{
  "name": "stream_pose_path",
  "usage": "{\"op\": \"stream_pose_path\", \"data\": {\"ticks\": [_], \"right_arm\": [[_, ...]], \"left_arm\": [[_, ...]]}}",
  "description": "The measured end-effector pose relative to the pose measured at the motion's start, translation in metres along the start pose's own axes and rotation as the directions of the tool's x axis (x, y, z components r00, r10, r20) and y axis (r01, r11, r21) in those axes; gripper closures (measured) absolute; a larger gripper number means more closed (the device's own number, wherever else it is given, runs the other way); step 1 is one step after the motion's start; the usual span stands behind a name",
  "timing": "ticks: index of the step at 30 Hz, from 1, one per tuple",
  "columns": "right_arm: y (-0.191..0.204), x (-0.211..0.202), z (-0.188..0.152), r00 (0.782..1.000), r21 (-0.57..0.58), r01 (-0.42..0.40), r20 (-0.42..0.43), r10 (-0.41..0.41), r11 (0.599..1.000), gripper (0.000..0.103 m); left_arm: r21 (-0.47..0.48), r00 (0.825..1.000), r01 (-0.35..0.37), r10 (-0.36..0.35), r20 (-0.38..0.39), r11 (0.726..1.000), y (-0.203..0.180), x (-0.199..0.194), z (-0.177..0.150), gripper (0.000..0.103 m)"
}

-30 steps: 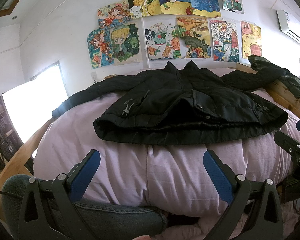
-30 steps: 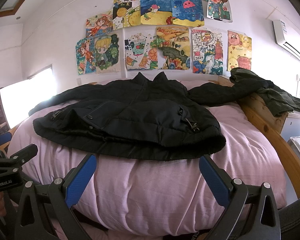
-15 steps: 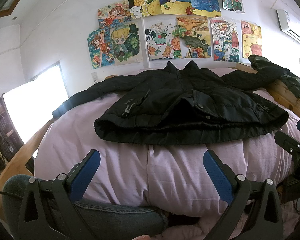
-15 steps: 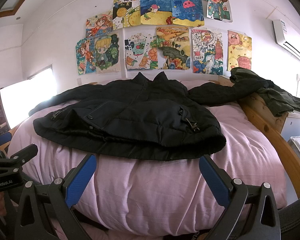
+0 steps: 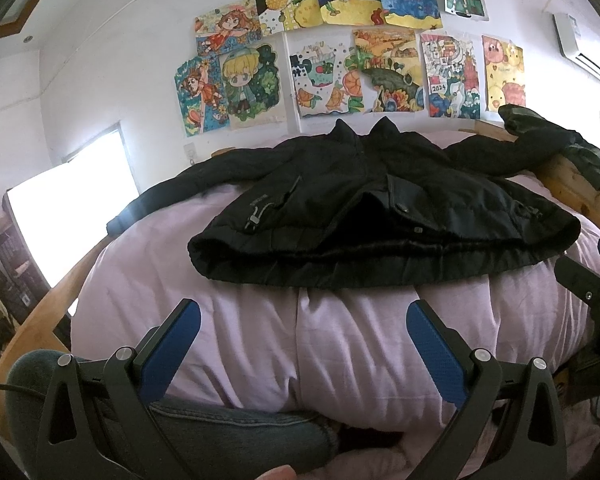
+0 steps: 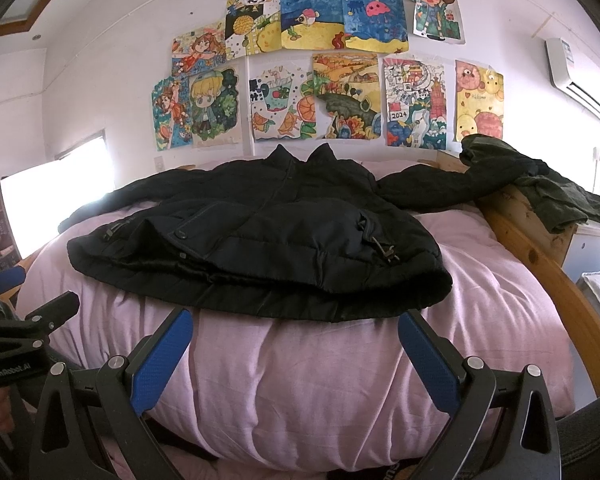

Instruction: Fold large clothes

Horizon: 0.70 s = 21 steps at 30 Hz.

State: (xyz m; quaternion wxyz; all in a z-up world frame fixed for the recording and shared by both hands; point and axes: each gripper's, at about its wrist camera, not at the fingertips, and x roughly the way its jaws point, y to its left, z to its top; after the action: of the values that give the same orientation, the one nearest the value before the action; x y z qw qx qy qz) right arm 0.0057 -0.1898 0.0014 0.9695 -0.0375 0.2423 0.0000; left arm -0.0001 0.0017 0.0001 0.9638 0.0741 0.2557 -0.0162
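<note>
Your left gripper (image 5: 302, 332) hangs with its blue-padded fingers spread wide and nothing between them, short of the near edge of the bed; your right gripper (image 6: 296, 338) is just as wide and just as empty. Ahead of both, the black jacket (image 5: 380, 216) lies front-up on the pink duvet (image 5: 260, 320), collar toward the wall of drawings (image 6: 320, 68), hem nearest you, sleeves stretched out to either side. A dark green garment (image 6: 540, 192) is draped over the wooden bed frame (image 6: 540, 252) on your right.
</note>
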Motion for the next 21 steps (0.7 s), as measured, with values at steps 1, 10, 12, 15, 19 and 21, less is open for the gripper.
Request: {"op": "stream_pose_path", "data": {"ticks": [1, 10, 12, 15, 19, 21], "right_arm": [[0.000, -0.001, 0.001, 1.000, -0.001, 0.001, -0.001, -0.001, 1.000, 0.000], [-0.005, -0.006, 0.007, 1.000, 0.007, 0.021, -0.006, -0.021, 1.000, 0.000], [-0.002, -0.010, 0.012, 0.999, 0.003, 0.033, -0.009, -0.033, 0.999, 0.000], [-0.005, -0.009, 0.019, 0.999, 0.006, 0.045, -0.014, -0.044, 0.999, 0.000], [-0.015, -0.016, 0.038, 0.998, 0.016, 0.054, -0.018, -0.054, 0.998, 0.000], [-0.025, -0.018, 0.054, 0.998, 0.024, 0.059, -0.036, -0.058, 0.998, 0.000]], "left_arm": [[0.002, 1.000, -0.001, 0.001, -0.002, 1.000, 0.002, 0.002, -0.004, 0.002], [0.018, 0.997, -0.041, 0.042, -0.068, 0.999, 0.003, 0.023, -0.004, 0.002], [0.043, 0.995, -0.056, 0.060, -0.086, 0.998, 0.004, 0.026, 0.002, 0.002], [0.082, 0.993, -0.057, 0.065, -0.094, 0.995, 0.000, 0.029, 0.015, 0.002], [0.128, 0.994, -0.012, 0.026, -0.110, 0.992, -0.004, 0.034, 0.046, 0.002], [0.125, 0.991, 0.029, -0.012, -0.131, 0.992, -0.005, 0.037, 0.064, 0.002]]}}
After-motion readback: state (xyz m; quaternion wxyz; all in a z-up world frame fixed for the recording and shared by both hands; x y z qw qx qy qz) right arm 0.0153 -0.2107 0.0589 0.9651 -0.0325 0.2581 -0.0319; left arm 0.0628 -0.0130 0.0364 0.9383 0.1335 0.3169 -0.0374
